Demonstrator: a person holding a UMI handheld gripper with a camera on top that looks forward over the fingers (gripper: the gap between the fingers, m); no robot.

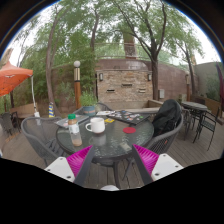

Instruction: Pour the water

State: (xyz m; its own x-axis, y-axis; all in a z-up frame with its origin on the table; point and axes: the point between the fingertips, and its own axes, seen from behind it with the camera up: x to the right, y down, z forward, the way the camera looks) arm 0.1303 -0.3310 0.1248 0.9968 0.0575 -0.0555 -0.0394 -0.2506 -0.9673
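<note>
- Looking along our gripper (111, 163), we read no writing anywhere; the bottle's label is too small to make out.
- We see the bottle (74, 131) standing upright on the table (125, 145), beyond the left finger: clear body, green cap, pale label band.
- We find a white mug (96, 125) just right of the bottle, handle toward it, near but apart.
- We note a red lid-like thing (130, 129) farther right on the top.
- We see a round glass top with dark metal chairs (40, 140) around it.
- We hold the fingers apart, pink pads (79, 158) facing inward, nothing between them.
- We see a stone wall (125, 80) and trees behind.
</note>
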